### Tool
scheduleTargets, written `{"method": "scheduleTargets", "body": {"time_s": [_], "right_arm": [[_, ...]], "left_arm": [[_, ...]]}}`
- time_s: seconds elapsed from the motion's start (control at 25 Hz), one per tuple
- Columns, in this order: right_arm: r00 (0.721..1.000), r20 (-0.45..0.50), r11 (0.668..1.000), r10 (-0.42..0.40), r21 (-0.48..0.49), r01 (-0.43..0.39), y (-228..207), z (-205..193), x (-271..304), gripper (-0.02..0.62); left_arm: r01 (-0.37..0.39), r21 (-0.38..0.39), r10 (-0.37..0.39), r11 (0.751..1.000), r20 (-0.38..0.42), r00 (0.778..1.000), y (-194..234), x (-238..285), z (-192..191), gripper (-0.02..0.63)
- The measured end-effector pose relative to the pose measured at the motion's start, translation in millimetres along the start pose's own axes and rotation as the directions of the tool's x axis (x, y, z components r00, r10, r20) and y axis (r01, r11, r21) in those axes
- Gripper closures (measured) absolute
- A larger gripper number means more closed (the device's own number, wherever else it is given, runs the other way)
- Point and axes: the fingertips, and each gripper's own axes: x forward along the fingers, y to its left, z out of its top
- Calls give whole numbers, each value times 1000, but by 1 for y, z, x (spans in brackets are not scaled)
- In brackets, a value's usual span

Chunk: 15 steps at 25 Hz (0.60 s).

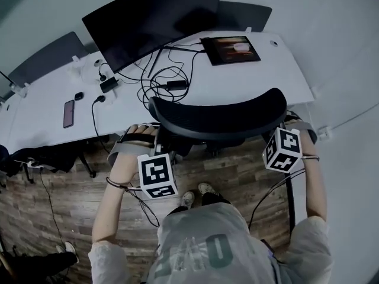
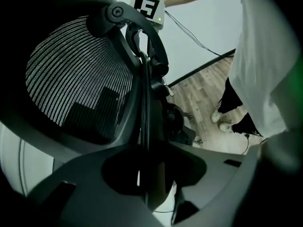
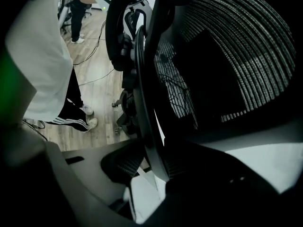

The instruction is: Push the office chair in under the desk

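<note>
The black mesh office chair (image 1: 219, 122) stands at the front edge of the white desk (image 1: 47, 120), its curved back towards me. My left gripper (image 1: 159, 136) holds the back's left rim, my right gripper (image 1: 286, 122) the right rim. In the left gripper view the dark frame edge (image 2: 144, 108) runs down between the jaws of the left gripper (image 2: 149, 174), mesh (image 2: 71, 74) to its left. The right gripper view mirrors this: the frame edge (image 3: 142, 79) passes between the jaws of the right gripper (image 3: 151, 169).
On the desk are a dark monitor (image 1: 154, 19), a tablet (image 1: 231, 49), a tangle of cables (image 1: 166, 81) and a phone (image 1: 68, 113). My shoes (image 1: 198, 194) stand on the wood floor just behind the chair. A floor cable (image 1: 50, 206) trails at left.
</note>
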Motion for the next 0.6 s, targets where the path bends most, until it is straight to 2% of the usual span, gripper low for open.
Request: {"method": "scheduleTargets", "body": {"time_s": [0.12, 0.28, 0.48, 0.6], "right_arm": [[1000, 13, 1000, 16, -18, -16, -9, -9, 4, 462], [995, 103, 999, 12, -43, -8, -10, 0, 2, 462], [990, 141, 998, 15, -58, -7, -7, -1, 1, 462], [987, 159, 998, -4, -67, 14, -7, 0, 1, 462]], "left_arm": [[-16, -20, 16, 1000, -26, 1000, 5, 5, 8, 457], [-38, -41, 34, 998, -95, 995, 8, 7, -3, 457], [-43, -47, 37, 998, -125, 991, 5, 7, -2, 457], [-45, -53, 39, 998, -113, 993, 5, 7, -1, 456]]}}
